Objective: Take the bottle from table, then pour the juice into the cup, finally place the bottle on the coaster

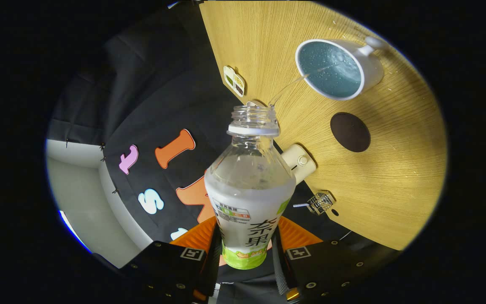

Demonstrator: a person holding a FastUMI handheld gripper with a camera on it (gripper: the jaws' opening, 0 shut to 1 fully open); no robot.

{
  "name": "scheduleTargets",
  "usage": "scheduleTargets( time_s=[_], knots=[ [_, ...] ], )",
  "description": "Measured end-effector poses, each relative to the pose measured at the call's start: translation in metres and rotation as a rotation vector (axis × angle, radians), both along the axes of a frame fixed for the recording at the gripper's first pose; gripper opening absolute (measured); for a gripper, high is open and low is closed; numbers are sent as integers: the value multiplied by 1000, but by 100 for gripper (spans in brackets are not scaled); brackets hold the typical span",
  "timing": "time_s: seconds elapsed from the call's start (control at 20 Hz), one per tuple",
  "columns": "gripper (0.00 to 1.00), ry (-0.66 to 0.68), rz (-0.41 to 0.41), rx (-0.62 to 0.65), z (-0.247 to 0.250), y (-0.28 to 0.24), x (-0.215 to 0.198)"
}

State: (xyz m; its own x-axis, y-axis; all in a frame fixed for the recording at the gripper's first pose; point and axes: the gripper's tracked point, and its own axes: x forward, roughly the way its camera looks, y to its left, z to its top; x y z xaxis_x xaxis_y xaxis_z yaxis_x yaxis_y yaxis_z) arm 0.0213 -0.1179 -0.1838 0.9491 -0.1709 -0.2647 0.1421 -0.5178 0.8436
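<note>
Wooden table (395, 177), fingers (246, 253) clamping bottle (249, 190) labelled 奈果, stream reaching cup (331, 69)

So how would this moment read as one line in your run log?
phase: pouring | gripper: shut on bottle | bottle: tilted, uncapped | stream: entering cup | coaster: bare

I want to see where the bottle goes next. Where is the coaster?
The coaster lies on the table, beyond the fingers, beside the cup.

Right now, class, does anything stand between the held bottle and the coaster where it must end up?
Nothing visible does. The hand-held gripper is shut on the bottle; bare table lies between it and the coaster, with the cup beyond.
</note>
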Motion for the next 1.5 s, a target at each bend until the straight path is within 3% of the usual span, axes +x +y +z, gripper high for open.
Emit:
scheduleTargets(
  time_s=[0.4,0.55,0.75,0.95,1.2,1.5],
  knots=[
    [56,29,36,-56,-11,9,-2],
    [55,52,70,-155,-16,13,-4],
    [55,147,187,-371,-38,27,-10],
    [55,151,271,-543,-39,36,-8],
    [56,289,381,-955,-41,20,-9],
    [56,412,459,-1344,-41,1,6]
  ],
)
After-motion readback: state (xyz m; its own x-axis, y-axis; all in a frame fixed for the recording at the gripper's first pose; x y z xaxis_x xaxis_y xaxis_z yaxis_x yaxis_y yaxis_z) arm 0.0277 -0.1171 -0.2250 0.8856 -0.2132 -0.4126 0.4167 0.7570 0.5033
